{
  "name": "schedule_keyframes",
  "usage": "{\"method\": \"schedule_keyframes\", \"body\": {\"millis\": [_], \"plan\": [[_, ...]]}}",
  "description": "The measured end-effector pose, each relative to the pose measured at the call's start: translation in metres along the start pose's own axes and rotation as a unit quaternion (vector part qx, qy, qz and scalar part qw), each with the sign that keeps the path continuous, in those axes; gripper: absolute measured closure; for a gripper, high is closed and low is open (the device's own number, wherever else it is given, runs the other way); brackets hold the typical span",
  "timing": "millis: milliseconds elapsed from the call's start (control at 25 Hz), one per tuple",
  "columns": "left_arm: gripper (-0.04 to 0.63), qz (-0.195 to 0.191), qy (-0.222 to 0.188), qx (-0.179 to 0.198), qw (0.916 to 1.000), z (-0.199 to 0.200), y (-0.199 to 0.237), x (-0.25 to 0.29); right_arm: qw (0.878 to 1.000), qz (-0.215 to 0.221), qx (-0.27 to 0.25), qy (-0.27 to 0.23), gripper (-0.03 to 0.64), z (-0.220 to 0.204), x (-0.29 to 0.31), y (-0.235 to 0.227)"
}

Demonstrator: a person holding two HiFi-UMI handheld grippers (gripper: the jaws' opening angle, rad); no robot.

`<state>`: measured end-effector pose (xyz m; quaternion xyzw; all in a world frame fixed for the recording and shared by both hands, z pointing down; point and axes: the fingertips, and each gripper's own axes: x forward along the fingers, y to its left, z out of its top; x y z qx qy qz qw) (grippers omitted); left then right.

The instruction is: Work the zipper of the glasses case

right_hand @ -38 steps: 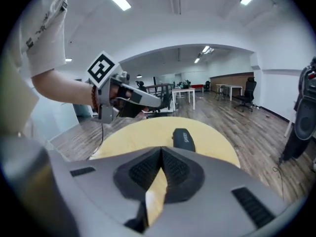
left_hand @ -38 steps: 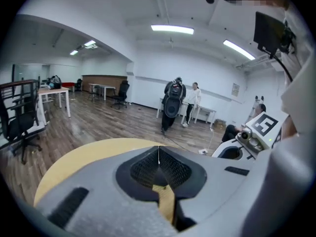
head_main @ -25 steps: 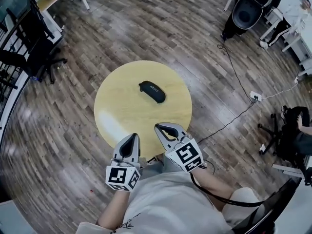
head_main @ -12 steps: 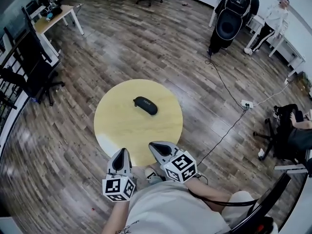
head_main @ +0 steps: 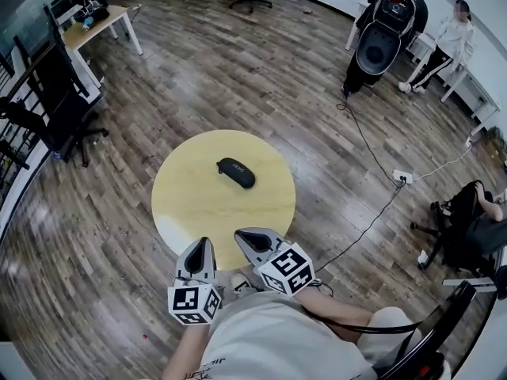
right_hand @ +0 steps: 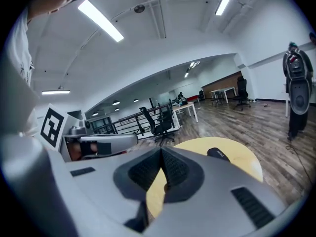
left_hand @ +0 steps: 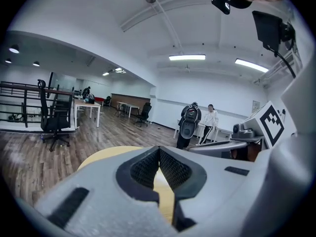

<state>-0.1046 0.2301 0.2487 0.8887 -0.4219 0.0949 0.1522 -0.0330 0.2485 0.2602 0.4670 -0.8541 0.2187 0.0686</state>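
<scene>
**A:** Grey plastic, both of them. The left tongs (head_main: 203, 242) and the right tongs (head_main: 238, 234) hung at the near rim of the round yellow wooden tabletop (head_main: 186, 212). Each pair was clenched pad to pad, with nothing between.

**B:** And the case?

**A:** The black oval zippered glasses case (head_main: 236, 172) lay slantwise near the middle of the tabletop, well apart from both tongs.

**B:** How would it handle?

**A:** Light, I judged, with a fairly stiff shell that would probably slide on smooth wood if tugged. So one pair of tongs ought to pin the body across its narrow sides while the other pinched the zipper pull. That pull was too small to make out in any view.

**B:** Did the views differ?

**A:** The right gripper view caught the case beyond its closed pads, with pale print on the lid. The left gripper view missed the case. It showed only bare tabletop, the other tongs alongside, and a person (left_hand: 211, 120) standing far off by a white wall. Only the head view showed the wooden floor (head_main: 238, 70) all round the table.
</scene>
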Motion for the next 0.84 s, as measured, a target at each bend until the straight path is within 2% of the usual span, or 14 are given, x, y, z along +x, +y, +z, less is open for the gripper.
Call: {"method": "schedule_keyframes", "body": {"millis": [520,840], "plan": [[0.588,-0.008,-0.004,-0.006,0.9999,-0.005,-0.010,-0.001,1.000,0.002,-0.002,-0.003,0.617,-0.002,-0.006,0.001],[0.588,-0.013,0.016,-0.006,0.9998,-0.018,-0.007,-0.016,1.000,-0.007,0.004,0.002,0.617,-0.014,-0.007,0.017]]}}
